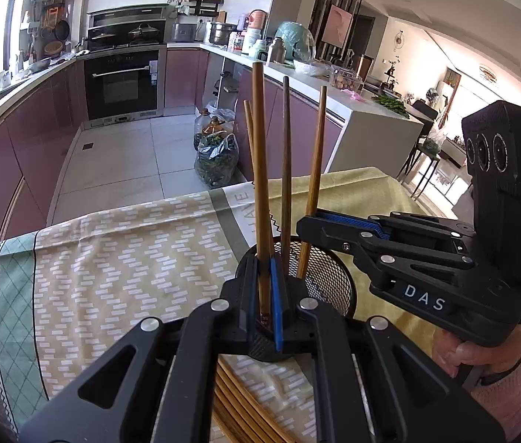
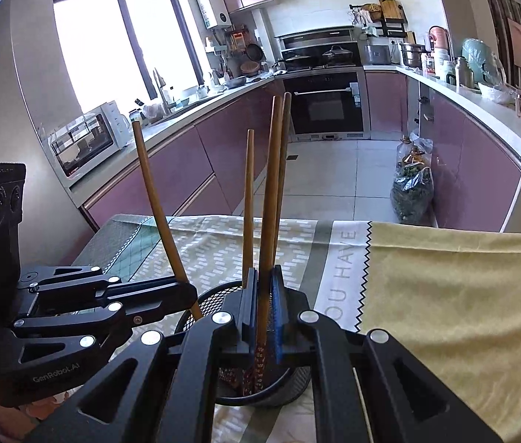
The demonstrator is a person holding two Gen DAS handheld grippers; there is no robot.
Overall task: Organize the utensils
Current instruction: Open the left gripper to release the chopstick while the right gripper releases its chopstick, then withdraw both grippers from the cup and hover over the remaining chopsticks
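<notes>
Left tongs [image 1: 266, 295], lower centre of the left wrist view, are closed on one brown wooden chopstick [image 1: 260, 170], held upright with its lower end over the black wire-mesh holder [image 1: 329, 280]. Right tongs [image 2: 262, 317], lower centre of the right wrist view, are likewise clamped on a second brown chopstick with a patterned lower end [image 2: 271, 199], its tip inside the holder. Two further chopsticks stand in the holder. More loose chopsticks [image 1: 231, 398] lie at the bottom of the left view on the tabletop, which carries a patterned beige and green cloth [image 1: 120, 254].
</notes>
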